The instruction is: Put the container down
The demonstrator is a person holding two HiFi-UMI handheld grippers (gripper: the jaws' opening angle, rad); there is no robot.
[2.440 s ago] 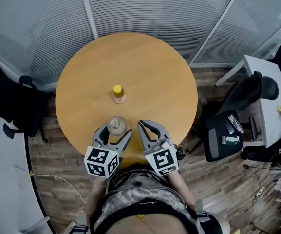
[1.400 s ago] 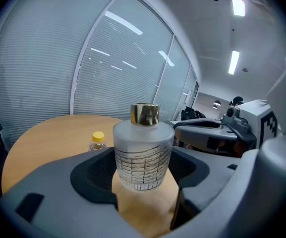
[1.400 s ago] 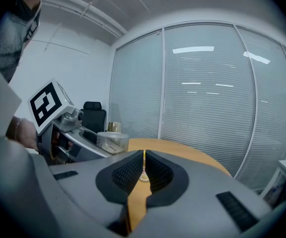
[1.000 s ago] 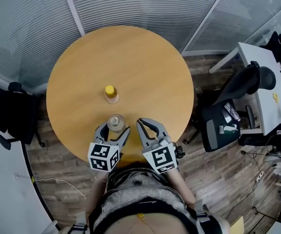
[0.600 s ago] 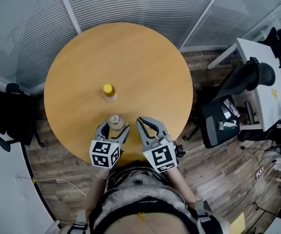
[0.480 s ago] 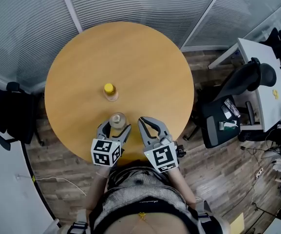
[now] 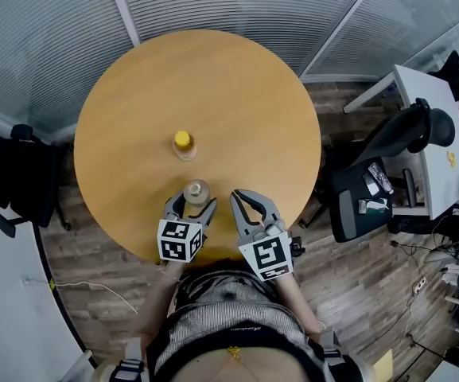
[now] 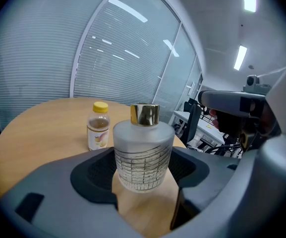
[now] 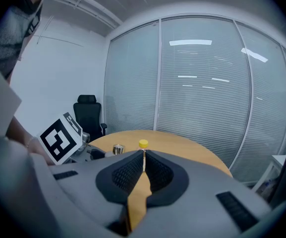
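A frosted glass container (image 7: 196,189) (image 8: 143,152) with a gold cap stands upright near the front edge of the round wooden table (image 7: 237,94). My left gripper (image 7: 193,204) (image 8: 143,175) is shut on it, one pad pressing each side of its body. I cannot tell whether its base rests on the wood. My right gripper (image 7: 242,195) (image 9: 143,157) hovers just right of it, shut and holding nothing. In the right gripper view the container's cap (image 9: 118,148) shows to the left, beside the left gripper's marker cube (image 9: 61,138).
A small yellow-capped bottle (image 7: 183,142) (image 8: 98,125) (image 9: 143,144) stands mid-table, beyond the container. Black office chairs sit at the right (image 7: 388,173) and left (image 7: 18,173) of the table. A white desk (image 7: 444,153) is further right. Blind-covered glass walls (image 7: 237,6) stand behind.
The left jaws have drawn in tighter round the container than 2.4 s ago. The container and the right gripper have kept their places; only the head view has shifted a little.
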